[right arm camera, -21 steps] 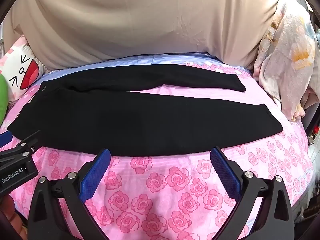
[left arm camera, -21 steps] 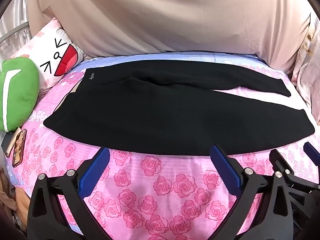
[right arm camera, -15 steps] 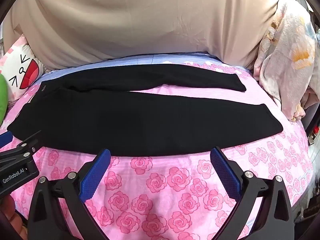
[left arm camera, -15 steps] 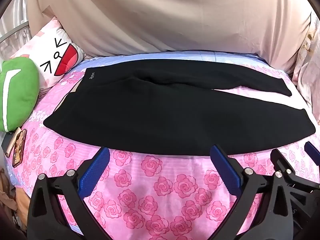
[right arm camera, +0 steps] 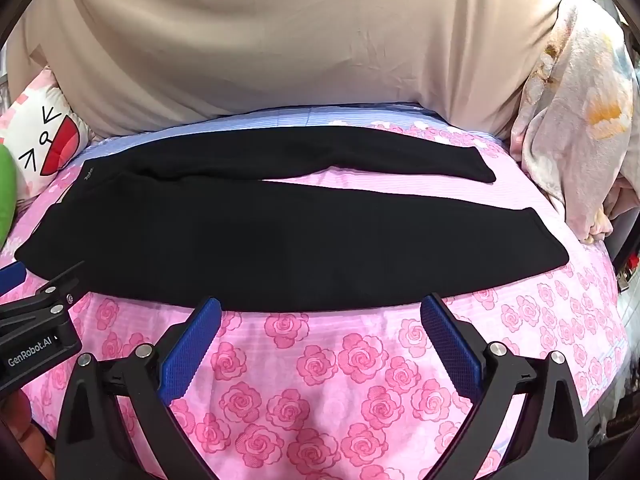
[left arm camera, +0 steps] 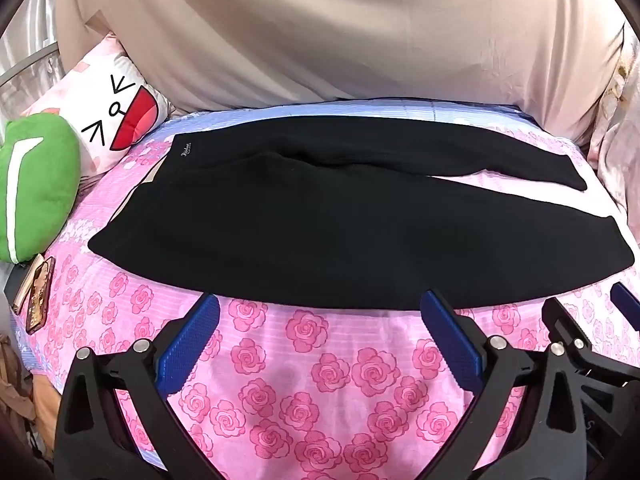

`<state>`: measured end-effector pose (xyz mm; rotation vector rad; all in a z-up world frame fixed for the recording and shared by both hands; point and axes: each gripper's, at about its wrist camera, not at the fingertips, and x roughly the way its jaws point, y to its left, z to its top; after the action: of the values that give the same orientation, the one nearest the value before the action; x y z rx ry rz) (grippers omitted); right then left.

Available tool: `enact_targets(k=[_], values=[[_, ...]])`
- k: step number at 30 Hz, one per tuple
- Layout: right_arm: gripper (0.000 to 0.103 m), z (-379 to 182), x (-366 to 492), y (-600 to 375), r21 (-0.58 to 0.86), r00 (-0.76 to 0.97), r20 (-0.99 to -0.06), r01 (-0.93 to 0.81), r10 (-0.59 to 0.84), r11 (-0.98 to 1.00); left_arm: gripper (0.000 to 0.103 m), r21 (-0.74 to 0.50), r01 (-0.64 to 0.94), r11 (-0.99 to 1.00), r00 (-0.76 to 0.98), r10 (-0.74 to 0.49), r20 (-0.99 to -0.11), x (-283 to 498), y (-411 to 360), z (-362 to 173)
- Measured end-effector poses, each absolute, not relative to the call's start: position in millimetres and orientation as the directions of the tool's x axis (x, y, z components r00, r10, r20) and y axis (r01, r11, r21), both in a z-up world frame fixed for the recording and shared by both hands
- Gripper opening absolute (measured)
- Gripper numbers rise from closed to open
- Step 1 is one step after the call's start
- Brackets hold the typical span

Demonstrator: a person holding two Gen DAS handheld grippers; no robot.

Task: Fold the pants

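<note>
- The black pants lie spread flat across the middle of both views on the pink rose-print bedsheet, waistband at the left of the frame, the two legs running to the right with a wedge of sheet showing between them.
- No fold looks made yet; the step in hand seems to be the approach to the near edge of the cloth, for laying one leg over the other.
- To do it well, I would take the near leg at two well-separated spots, one toward the waistband at the left and one toward the cuff at the right, pinch only that layer, lift both ends together and carry them to the far leg so the edges meet without dragging the sheet.
- The small label at the far waistband corner is a useful mark for lining up the corners.
- The left gripper hovers over bare sheet at the lower centre of its view, jaws spread wide, blue pads just short of the pants' near edge, holding nothing.
- The right gripper sits the same way in its view: jaws wide apart, empty, tips near the hem line but not clearly touching it.
- The cartoon-face pillow and the green cushion sit at the upper left, clear of the fold path.
</note>
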<state>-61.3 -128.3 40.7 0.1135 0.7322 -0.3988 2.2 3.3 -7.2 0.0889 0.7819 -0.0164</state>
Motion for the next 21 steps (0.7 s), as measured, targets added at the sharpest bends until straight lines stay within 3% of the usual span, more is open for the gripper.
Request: enact_targets(k=[21], values=[[0.098, 41.9, -62.0, -128.5, -0.036, 0.672, -0.671, 0.392, -0.313, 0.919, 0.098, 0.08, 0.048, 0.996, 0.708, 0.022, -0.706, 1.9, 1.9, -5.9]])
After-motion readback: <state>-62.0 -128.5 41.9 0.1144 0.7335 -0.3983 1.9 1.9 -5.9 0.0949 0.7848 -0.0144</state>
